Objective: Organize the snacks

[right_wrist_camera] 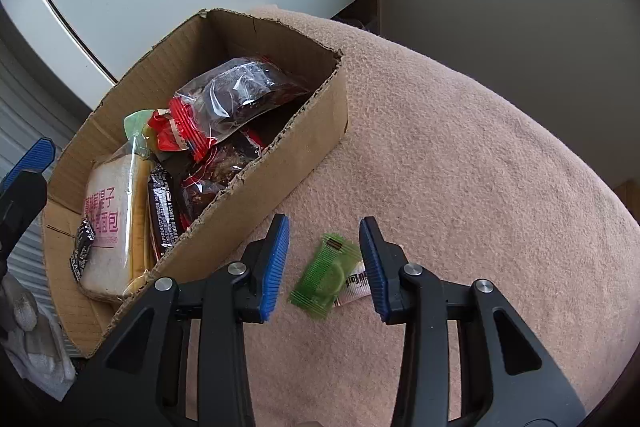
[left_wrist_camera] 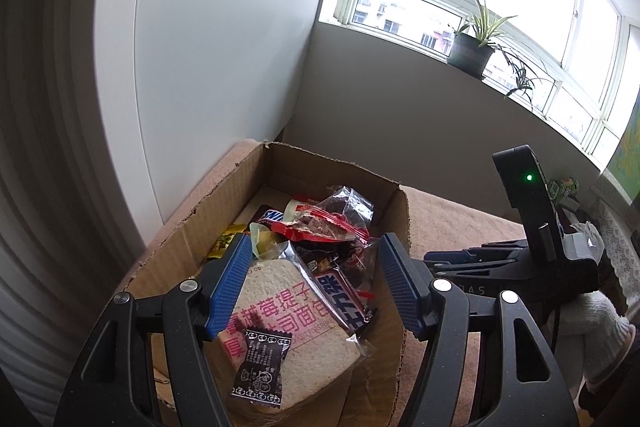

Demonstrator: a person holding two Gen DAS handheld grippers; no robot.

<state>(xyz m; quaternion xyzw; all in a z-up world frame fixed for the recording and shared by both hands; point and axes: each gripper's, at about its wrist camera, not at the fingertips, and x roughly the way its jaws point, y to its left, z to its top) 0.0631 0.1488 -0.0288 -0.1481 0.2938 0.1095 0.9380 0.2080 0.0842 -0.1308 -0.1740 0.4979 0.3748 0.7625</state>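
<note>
A cardboard box (left_wrist_camera: 192, 227) (right_wrist_camera: 288, 163) holds several snacks: a wrapped bread slice (left_wrist_camera: 288, 311) (right_wrist_camera: 110, 219), a small black sachet (left_wrist_camera: 262, 367) lying on the bread, a dark chocolate bar (left_wrist_camera: 346, 301) and a clear bag with a red seal (right_wrist_camera: 236, 95). My left gripper (left_wrist_camera: 314, 283) is open and empty above the box, over the bread. My right gripper (right_wrist_camera: 324, 259) is open just above the cloth outside the box, with a green packet (right_wrist_camera: 324, 277) and a small white packet (right_wrist_camera: 356, 285) between its fingers.
The box stands on a tan cloth-covered surface (right_wrist_camera: 460, 155) beside a white cabinet (left_wrist_camera: 200, 47). A potted plant (left_wrist_camera: 472, 49) stands on the window sill. The right gripper's body (left_wrist_camera: 520, 259) shows to the right of the box in the left wrist view.
</note>
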